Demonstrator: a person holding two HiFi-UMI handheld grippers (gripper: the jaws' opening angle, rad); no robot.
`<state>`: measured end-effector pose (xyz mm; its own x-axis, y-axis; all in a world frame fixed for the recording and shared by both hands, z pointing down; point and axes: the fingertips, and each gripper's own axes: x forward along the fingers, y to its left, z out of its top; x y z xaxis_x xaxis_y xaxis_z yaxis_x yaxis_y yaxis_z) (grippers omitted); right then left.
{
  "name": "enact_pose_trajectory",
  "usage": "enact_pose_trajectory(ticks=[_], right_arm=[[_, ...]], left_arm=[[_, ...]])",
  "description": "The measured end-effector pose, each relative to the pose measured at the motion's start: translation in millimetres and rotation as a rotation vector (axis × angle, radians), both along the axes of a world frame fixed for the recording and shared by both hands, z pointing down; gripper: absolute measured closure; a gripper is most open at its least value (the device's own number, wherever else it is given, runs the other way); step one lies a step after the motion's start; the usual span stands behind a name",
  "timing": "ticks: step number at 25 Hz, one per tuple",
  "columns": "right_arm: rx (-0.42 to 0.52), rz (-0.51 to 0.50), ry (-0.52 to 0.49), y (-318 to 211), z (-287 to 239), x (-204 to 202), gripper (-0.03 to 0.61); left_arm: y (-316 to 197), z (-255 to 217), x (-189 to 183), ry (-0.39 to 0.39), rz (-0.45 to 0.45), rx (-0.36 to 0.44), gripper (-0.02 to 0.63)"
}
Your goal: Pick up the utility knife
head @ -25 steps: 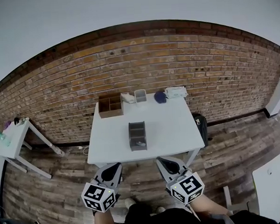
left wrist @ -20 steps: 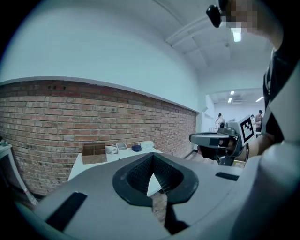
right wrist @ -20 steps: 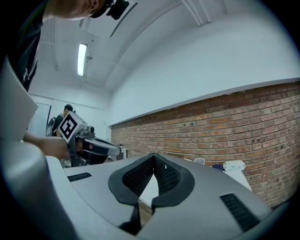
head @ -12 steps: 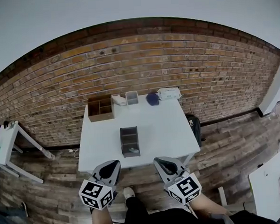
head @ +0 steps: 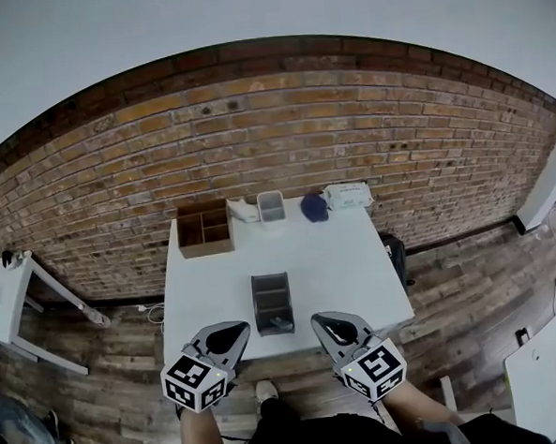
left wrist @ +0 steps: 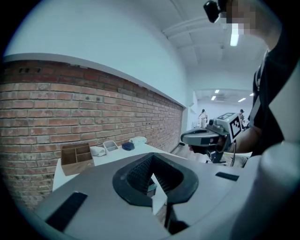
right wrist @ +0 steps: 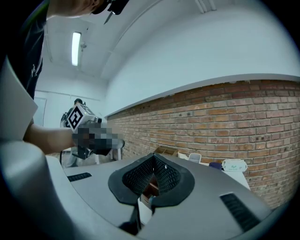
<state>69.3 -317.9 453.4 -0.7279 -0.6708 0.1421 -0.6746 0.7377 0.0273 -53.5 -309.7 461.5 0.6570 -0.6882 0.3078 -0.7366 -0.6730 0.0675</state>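
Observation:
I cannot make out a utility knife for certain. A dark grey desk organizer (head: 272, 302) stands on the white table (head: 356, 268), and a small pale item (head: 281, 326) lies in its nearest compartment. My left gripper (head: 227, 335) and right gripper (head: 333, 328) hover at the table's front edge, either side of the organizer and apart from it. In the left gripper view the left gripper (left wrist: 151, 162) has its jaws together with nothing between them. The right gripper (right wrist: 153, 162) looks the same in its own view.
Along the table's back edge by the brick wall stand a wooden compartment box (head: 204, 228), a clear container (head: 270, 206), a dark blue object (head: 314, 207) and a white box (head: 349, 196). A black bag (head: 397, 251) sits on the floor at the right. A small side table (head: 6, 299) is far left.
The view has drawn closer to the table. Both grippers, earlier over the wooden floor short of the table, now reach its front edge. Their jaws look unchanged.

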Motion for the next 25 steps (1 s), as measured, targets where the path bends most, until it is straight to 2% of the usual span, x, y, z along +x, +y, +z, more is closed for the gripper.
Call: enact_pose_trajectory(ticks=[2, 5, 6, 11, 17, 25], right_arm=[[-0.012, 0.003, -0.004, -17, -1, -8, 0.580], [-0.017, -0.010, 0.023, -36, 4, -26, 0.580], [-0.025, -0.016, 0.026, -41, 6, -32, 0.580], [-0.098, -0.018, -0.029, -73, 10, -52, 0.580], [-0.109, -0.035, 0.082, -88, 33, -68, 0.580], [-0.226, -0.097, 0.235, -69, 87, -66, 0.567]], left_arm=[[-13, 0, -4, 0.014, 0.054, -0.017, 0.618], [-26, -7, -13, 0.121, 0.152, -0.045, 0.618], [-30, -7, -16, 0.135, 0.186, -0.051, 0.618], [-52, -2, -28, 0.087, 0.355, -0.060, 0.618], [-69, 18, -33, 0.017, 0.510, -0.057, 0.618], [-78, 40, -22, -0.020, 0.623, -0.074, 0.618]])
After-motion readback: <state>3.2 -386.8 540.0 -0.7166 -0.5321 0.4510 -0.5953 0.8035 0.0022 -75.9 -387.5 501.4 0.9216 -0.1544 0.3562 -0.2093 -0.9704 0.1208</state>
